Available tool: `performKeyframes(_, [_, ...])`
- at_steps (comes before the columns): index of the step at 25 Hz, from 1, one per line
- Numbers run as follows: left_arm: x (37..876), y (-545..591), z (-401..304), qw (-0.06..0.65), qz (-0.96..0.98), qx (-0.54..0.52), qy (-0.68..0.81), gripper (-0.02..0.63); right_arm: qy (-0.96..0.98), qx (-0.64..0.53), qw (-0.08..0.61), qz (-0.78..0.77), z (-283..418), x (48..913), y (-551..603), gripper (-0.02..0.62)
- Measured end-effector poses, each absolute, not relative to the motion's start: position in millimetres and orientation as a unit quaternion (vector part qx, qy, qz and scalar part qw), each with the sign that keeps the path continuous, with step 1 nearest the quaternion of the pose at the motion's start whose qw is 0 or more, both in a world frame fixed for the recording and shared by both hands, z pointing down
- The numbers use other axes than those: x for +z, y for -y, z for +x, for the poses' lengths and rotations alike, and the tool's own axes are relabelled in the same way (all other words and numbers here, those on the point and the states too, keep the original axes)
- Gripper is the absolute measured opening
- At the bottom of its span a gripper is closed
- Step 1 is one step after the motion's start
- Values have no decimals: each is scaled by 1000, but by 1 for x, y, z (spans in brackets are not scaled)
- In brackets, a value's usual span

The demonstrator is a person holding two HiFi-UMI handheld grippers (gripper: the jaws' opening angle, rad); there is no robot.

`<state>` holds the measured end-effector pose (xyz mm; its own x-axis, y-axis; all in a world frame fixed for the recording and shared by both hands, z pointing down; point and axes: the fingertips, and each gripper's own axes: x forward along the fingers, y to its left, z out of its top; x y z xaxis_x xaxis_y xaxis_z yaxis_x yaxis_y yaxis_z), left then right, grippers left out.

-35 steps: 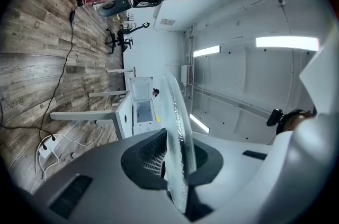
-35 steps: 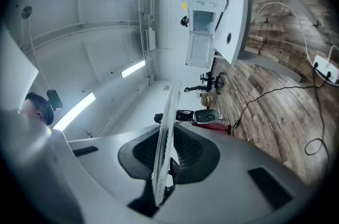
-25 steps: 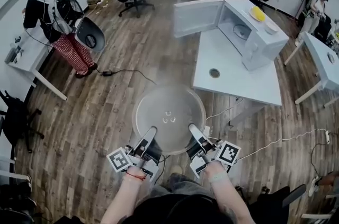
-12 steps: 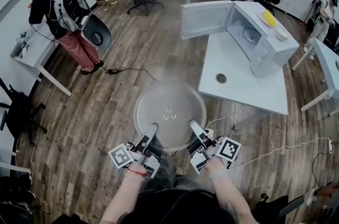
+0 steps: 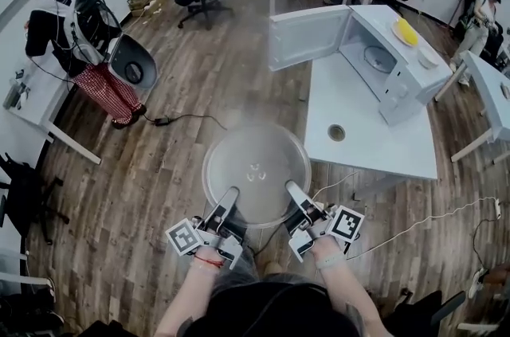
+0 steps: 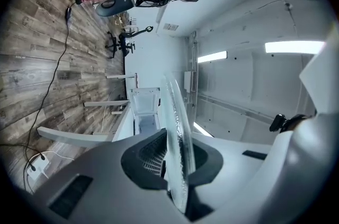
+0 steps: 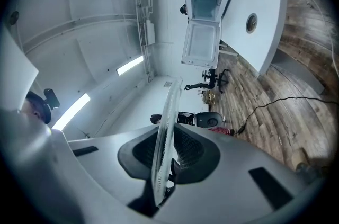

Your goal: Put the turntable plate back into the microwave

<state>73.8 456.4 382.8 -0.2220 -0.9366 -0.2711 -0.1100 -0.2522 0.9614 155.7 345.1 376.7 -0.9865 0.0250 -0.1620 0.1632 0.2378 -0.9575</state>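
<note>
Glass, clear and round: the turntable plate (image 5: 255,172), held roughly level in the air over the wood floor (image 5: 159,168), directly ahead of the person and well apart from the microwave (image 5: 394,84). Small hub lugs show at its centre.

Left gripper (image 5: 228,198): closed on the plate's near rim, left side. Its own view shows the glass edge clamped between the ribbed pads (image 6: 145,157).

Right gripper (image 5: 293,193): closed on the near rim, right side. The glass edge is likewise pinched between its pads (image 7: 186,151).

Microwave: white, standing on the far end of a white table (image 5: 358,144). Its door (image 5: 307,37) is swung wide open and the cavity is exposed. Something ring-like lies on the cavity floor; what it is cannot be told.

Step in hand, as judged: carrying the plate towards the microwave, with insertion not yet begun.

Next move, as judged: bring the plate over the table to the open cavity, keep it level and both grips even, clear the door and the opening's edges, lower it so the lugs seat on the drive, then release both sides.
</note>
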Motion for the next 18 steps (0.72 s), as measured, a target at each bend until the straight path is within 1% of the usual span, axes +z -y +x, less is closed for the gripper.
performKeyframes(11, [369,-395,-57,391,566,-547,477,35,-773,-626,104,-2,43,377,-299,48])
performKeyframes(18, [374,-365,-121,428,582,-522,452,35,-764,-629,139,-38,-13,380,-281,48])
